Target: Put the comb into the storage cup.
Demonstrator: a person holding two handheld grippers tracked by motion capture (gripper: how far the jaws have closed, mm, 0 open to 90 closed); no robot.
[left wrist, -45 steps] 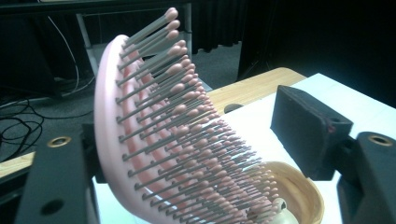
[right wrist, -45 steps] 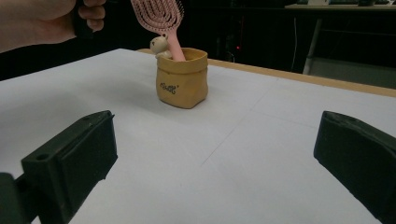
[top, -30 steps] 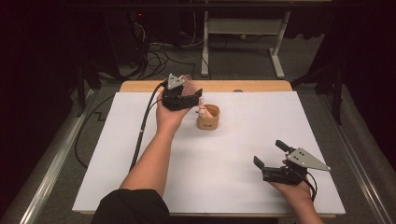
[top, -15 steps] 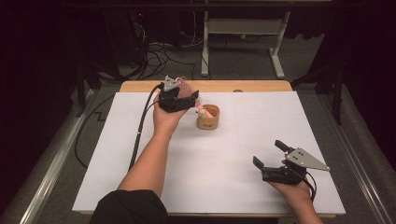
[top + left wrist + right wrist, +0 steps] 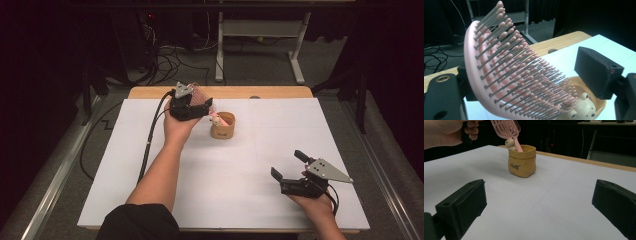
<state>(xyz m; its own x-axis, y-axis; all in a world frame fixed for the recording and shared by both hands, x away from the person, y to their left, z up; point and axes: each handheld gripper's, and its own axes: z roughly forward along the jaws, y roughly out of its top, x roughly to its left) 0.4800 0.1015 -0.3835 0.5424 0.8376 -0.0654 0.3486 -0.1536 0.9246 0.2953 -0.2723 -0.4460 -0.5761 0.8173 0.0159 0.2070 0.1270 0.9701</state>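
Note:
A pink hairbrush [image 5: 506, 62] stands with its handle in a small tan cup [image 5: 223, 126] at the back middle of the white table. A little bear figure [image 5: 582, 108] sits at the cup's rim. My left gripper [image 5: 192, 107] is around the brush head [image 5: 200, 95]. The brush's back leans on one jaw, and the other black pad [image 5: 596, 72] stands apart from the bristles. Its jaws have just been opening, with the brush between them. My right gripper [image 5: 287, 165] rests open near the front right, facing the cup [image 5: 522, 161], with nothing between its jaws.
White paper [image 5: 150, 190] covers the table, and a wooden edge [image 5: 280, 92] shows at the back. The left gripper's cable [image 5: 150, 140] trails down the left side of the table. A desk frame [image 5: 260, 30] and floor cables lie beyond the table.
The left gripper and the brush head have shifted very slightly to the left above the cup. The right gripper has kept still.

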